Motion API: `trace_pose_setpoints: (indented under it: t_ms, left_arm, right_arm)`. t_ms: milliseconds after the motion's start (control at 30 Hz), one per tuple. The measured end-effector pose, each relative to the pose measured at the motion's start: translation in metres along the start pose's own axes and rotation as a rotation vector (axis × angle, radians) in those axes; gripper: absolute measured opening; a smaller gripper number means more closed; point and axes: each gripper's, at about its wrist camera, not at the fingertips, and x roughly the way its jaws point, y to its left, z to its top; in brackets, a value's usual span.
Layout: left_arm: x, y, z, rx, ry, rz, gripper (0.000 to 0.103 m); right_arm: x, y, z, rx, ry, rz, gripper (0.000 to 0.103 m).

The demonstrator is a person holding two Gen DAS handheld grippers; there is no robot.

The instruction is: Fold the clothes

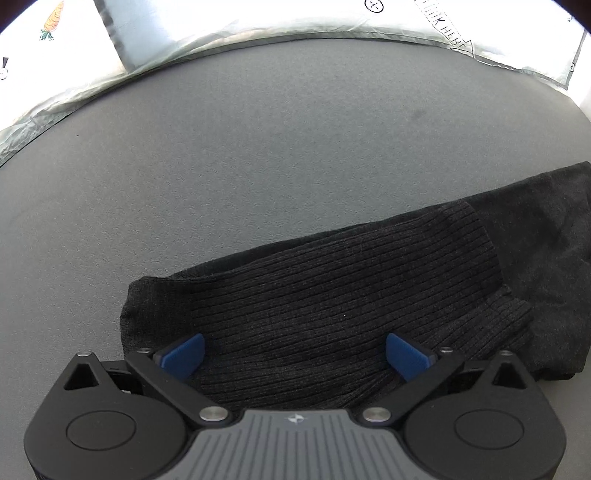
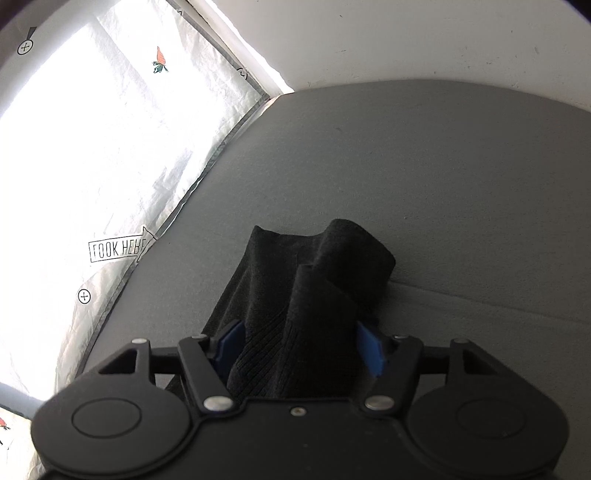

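A black ribbed garment (image 1: 332,295) lies folded on a grey surface (image 1: 258,147). My left gripper (image 1: 295,354) is open, its blue pads (image 1: 184,352) spread wide just above the garment's near edge. In the right wrist view the same black garment (image 2: 314,295) bunches up between the blue pads (image 2: 369,350) of my right gripper (image 2: 299,350). The right jaws are partly closed around the bunched cloth; whether they pinch it is hard to tell.
A white printed sheet (image 1: 258,22) with a carrot drawing and "LOOK HERE" text borders the grey surface's far edge; it shows at the left in the right wrist view (image 2: 92,166). A white wall (image 2: 406,40) stands behind the surface.
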Motion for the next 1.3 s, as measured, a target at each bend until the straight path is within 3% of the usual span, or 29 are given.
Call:
trace_pose_setpoints:
  t_ms: [67,133,200,267,333,367,400,433,467,667,833,967,1033,1067,1100,1200,1300]
  left_arm:
    - [0.0,0.003,0.0,-0.009,-0.002,-0.01,0.103]
    - [0.001,0.006,-0.002,-0.016,-0.006,-0.024,0.103]
    - [0.001,0.009,-0.003,-0.016,-0.013,-0.033,0.103]
    - [0.0,0.01,-0.005,-0.012,-0.02,-0.036,0.103]
    - [-0.001,0.011,-0.006,-0.011,-0.026,-0.038,0.103]
    - [-0.002,0.012,-0.006,-0.01,-0.026,-0.038,0.103]
    - [-0.002,0.013,-0.007,-0.009,-0.026,-0.039,0.103]
    - [-0.003,0.013,-0.007,-0.008,-0.026,-0.039,0.103]
    - [-0.004,0.014,-0.007,-0.007,-0.026,-0.04,0.103]
    - [-0.008,0.018,-0.008,-0.001,-0.025,-0.043,0.103]
    - [-0.011,0.021,-0.01,-0.002,-0.026,-0.043,0.103]
    - [-0.015,0.024,-0.011,-0.005,-0.028,-0.043,0.103]
    - [-0.017,0.026,-0.012,-0.007,-0.029,-0.043,0.103]
    - [-0.018,0.026,-0.012,-0.008,-0.029,-0.043,0.103]
    - [-0.019,0.027,-0.012,-0.009,-0.03,-0.043,0.103]
    - [-0.022,0.029,-0.013,-0.011,-0.031,-0.043,0.103]
    - [-0.024,0.033,-0.017,-0.034,-0.058,-0.053,0.103]
  right_arm:
    - [0.004,0.005,0.002,-0.035,-0.001,-0.024,0.059]
    - [0.008,0.006,0.004,-0.033,0.004,-0.029,0.047]
    - [0.012,0.007,0.007,-0.025,0.01,-0.065,0.019]
    - [0.012,0.008,0.011,-0.011,0.026,-0.089,0.018]
    - [0.01,0.012,0.012,-0.019,0.028,-0.125,0.023]
    - [0.008,0.015,0.01,-0.041,0.01,-0.161,0.033]
    - [0.006,0.018,0.008,-0.066,-0.01,-0.2,0.05]
    - [0.005,0.019,0.004,-0.092,-0.022,-0.231,0.056]
    - [0.005,0.02,0.001,-0.119,-0.033,-0.261,0.056]
    - [0.009,0.012,-0.002,-0.121,-0.034,-0.221,0.053]
    - [0.011,0.01,0.001,-0.051,-0.05,-0.251,0.053]
    - [0.02,0.029,-0.005,-0.153,-0.04,-0.328,0.064]
    - [0.019,0.027,-0.006,-0.142,-0.059,-0.26,0.06]
    - [0.017,0.024,-0.004,-0.137,-0.061,-0.205,0.032]
    - [0.017,0.02,0.0,-0.114,-0.047,-0.159,0.02]
    - [0.011,0.012,0.005,-0.063,-0.054,-0.088,0.016]
    - [-0.01,0.03,-0.001,-0.168,-0.129,-0.018,0.016]
